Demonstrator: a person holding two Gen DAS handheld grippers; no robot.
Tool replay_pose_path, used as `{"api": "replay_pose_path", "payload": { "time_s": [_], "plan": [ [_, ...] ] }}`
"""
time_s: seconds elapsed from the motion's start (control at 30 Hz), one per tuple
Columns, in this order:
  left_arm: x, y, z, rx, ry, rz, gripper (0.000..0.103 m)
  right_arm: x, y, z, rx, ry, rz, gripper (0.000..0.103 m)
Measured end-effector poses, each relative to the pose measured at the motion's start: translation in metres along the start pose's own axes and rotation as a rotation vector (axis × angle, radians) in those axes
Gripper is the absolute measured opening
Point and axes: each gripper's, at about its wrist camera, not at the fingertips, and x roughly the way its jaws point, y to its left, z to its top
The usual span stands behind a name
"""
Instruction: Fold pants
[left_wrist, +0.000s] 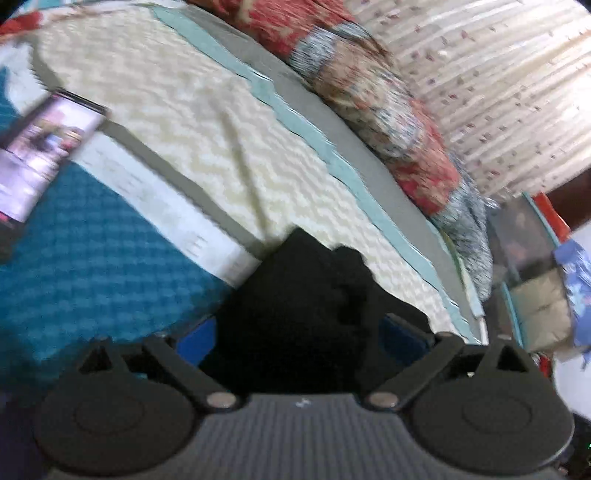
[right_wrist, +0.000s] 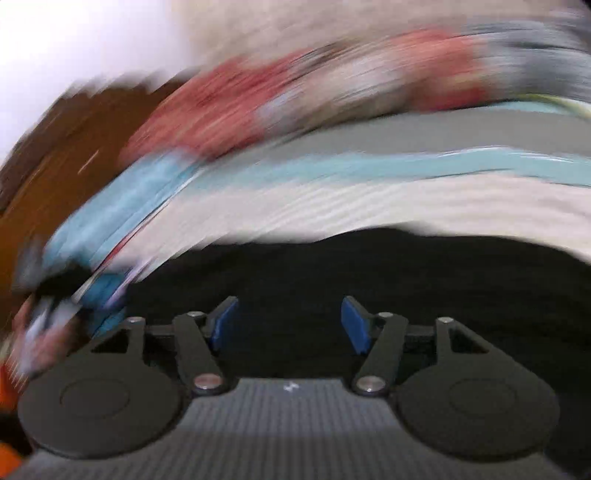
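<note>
Item: black soft-fabric pants (left_wrist: 295, 314) on bed (left_wrist: 166, 129); limp, light. My left gripper (left_wrist: 299, 339) and right gripper (right_wrist: 290, 323): jaws apart, empty. I'd pinch hems.

Plain black cloth pants (left_wrist: 295, 302) lie on a cream zigzag-patterned bedspread (left_wrist: 184, 122); a teal checked blanket (left_wrist: 92, 266) adjoins; the blurred red cushion (left_wrist: 388, 122) seems floral.

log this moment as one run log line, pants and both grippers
task: fold pants | black pants: bunched on cream bedspread | left gripper: jaws open, pants between | right gripper: jaws open over pants, view blurred
</note>
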Motion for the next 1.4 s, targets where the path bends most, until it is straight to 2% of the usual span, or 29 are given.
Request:
{"api": "replay_pose_path", "payload": {
  "time_s": [0.07, 0.13, 0.2, 0.23, 0.27, 0.3, 0.33, 0.4, 0.47, 0.5, 0.53, 0.57, 0.67, 0.7, 0.77, 0.8, 0.83, 0.87, 0.93, 0.97, 1.03, 1.17, 1.23, 1.3, 1.37, 1.4],
  "plan": [
    [0.005, -0.013, -0.011, 0.057, -0.022, 0.038, 0.086, 0.036, 0.030, 0.001, -0.098, 0.048, 0.068, 0.069],
    [0.009, -0.022, -0.019, 0.115, -0.026, 0.077, 0.050, 0.064, 0.049, 0.001, -0.159, 0.075, 0.086, 0.071],
    [0.008, -0.023, -0.023, 0.132, -0.036, 0.100, 0.039, 0.094, 0.056, 0.007, -0.180, 0.120, 0.073, 0.067],
    [0.003, -0.025, -0.024, 0.142, -0.062, 0.115, 0.035, 0.102, 0.061, 0.006, -0.191, 0.146, 0.060, 0.040],
    [-0.003, -0.028, -0.025, 0.165, -0.102, 0.144, 0.034, 0.111, 0.066, 0.007, -0.218, 0.165, 0.012, 0.013],
    [-0.011, -0.033, -0.025, 0.190, -0.139, 0.158, 0.033, 0.113, 0.069, 0.009, -0.251, 0.141, -0.049, 0.013],
    [-0.021, -0.040, -0.027, 0.222, -0.190, 0.160, 0.033, 0.105, 0.071, 0.011, -0.273, 0.081, -0.077, 0.013],
    [-0.042, -0.055, -0.033, 0.287, -0.300, 0.160, 0.033, 0.082, 0.086, 0.016, -0.331, -0.069, -0.096, 0.013],
    [-0.055, -0.064, -0.043, 0.346, -0.398, 0.173, 0.033, 0.067, 0.109, 0.013, -0.467, -0.176, -0.143, 0.013],
    [-0.056, -0.065, -0.049, 0.368, -0.433, 0.197, 0.034, 0.064, 0.116, 0.005, -0.528, -0.188, -0.158, 0.013],
    [-0.052, -0.063, -0.051, 0.374, -0.435, 0.223, 0.034, 0.068, 0.123, -0.005, -0.587, -0.162, -0.160, 0.014],
    [-0.044, -0.057, -0.052, 0.362, -0.397, 0.245, 0.034, 0.077, 0.125, -0.014, -0.622, -0.095, -0.148, 0.014],
    [-0.009, -0.023, -0.053, 0.260, -0.191, 0.289, 0.034, 0.122, 0.117, -0.047, -0.631, 0.174, -0.130, 0.018],
    [-0.006, -0.017, -0.059, 0.267, -0.181, 0.310, 0.038, 0.126, 0.116, -0.053, -0.616, 0.171, -0.146, 0.018],
    [-0.014, -0.023, -0.066, 0.324, -0.211, 0.329, 0.042, 0.125, 0.117, -0.046, -0.564, 0.151, -0.143, 0.021],
    [-0.017, -0.026, -0.067, 0.336, -0.216, 0.336, 0.050, 0.125, 0.117, -0.040, -0.540, 0.156, -0.135, 0.023],
    [-0.021, -0.028, -0.066, 0.342, -0.221, 0.344, 0.058, 0.123, 0.114, -0.033, -0.507, 0.153, -0.123, 0.029],
    [-0.025, -0.028, -0.065, 0.342, -0.224, 0.345, 0.060, 0.112, 0.106, -0.027, -0.470, 0.147, -0.114, 0.038],
    [-0.037, -0.025, -0.058, 0.300, -0.227, 0.309, 0.062, 0.098, 0.093, -0.016, -0.395, 0.137, -0.080, 0.044],
    [-0.046, -0.021, -0.053, 0.260, -0.235, 0.277, 0.063, 0.089, 0.089, -0.013, -0.358, 0.132, -0.053, 0.044],
    [-0.055, -0.016, -0.041, 0.214, -0.259, 0.245, 0.073, 0.071, 0.081, -0.008, -0.294, 0.114, -0.006, 0.044],
    [-0.051, -0.021, -0.011, 0.230, -0.282, 0.241, 0.079, 0.038, 0.059, -0.010, -0.129, 0.047, 0.023, 0.044],
    [-0.045, -0.025, 0.002, 0.241, -0.270, 0.184, 0.096, 0.032, 0.048, -0.013, -0.041, 0.019, 0.002, 0.044],
    [-0.031, -0.031, 0.013, 0.279, -0.263, 0.168, 0.100, 0.031, 0.035, -0.014, 0.034, 0.008, -0.060, 0.044],
    [-0.006, -0.038, 0.023, 0.330, -0.228, 0.206, 0.100, 0.032, 0.017, -0.019, 0.132, 0.012, -0.072, 0.045],
    [0.011, -0.039, 0.028, 0.350, -0.187, 0.219, 0.098, 0.038, 0.010, -0.022, 0.181, 0.025, -0.070, 0.045]
  ]
}}
